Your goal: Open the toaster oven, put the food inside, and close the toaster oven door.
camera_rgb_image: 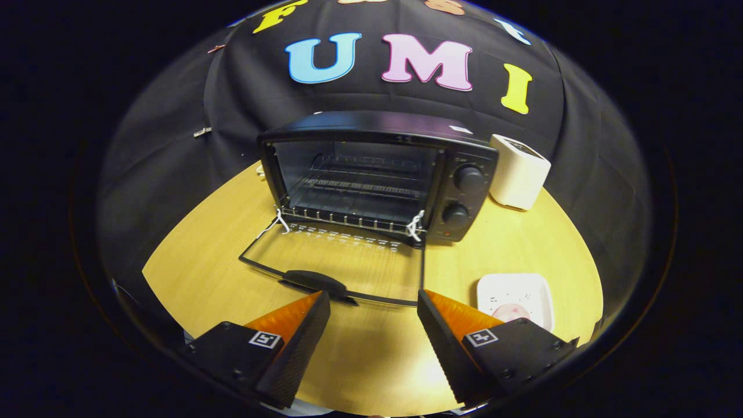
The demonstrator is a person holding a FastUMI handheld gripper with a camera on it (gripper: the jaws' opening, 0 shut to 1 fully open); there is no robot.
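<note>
Tongs (374,302) hover parted before the toaster oven's (377,174) lowered door (336,261).

Ahead of my spread, empty fingers (374,302) at twelve o'clock, the oven (377,174) is black, its door (342,261) clear glass rimmed black. The table (371,348) is pale yellow wood grain. At two o'clock: a white plate (514,290) with pink food (511,312). A cream box (518,171) sits farther off.
</note>
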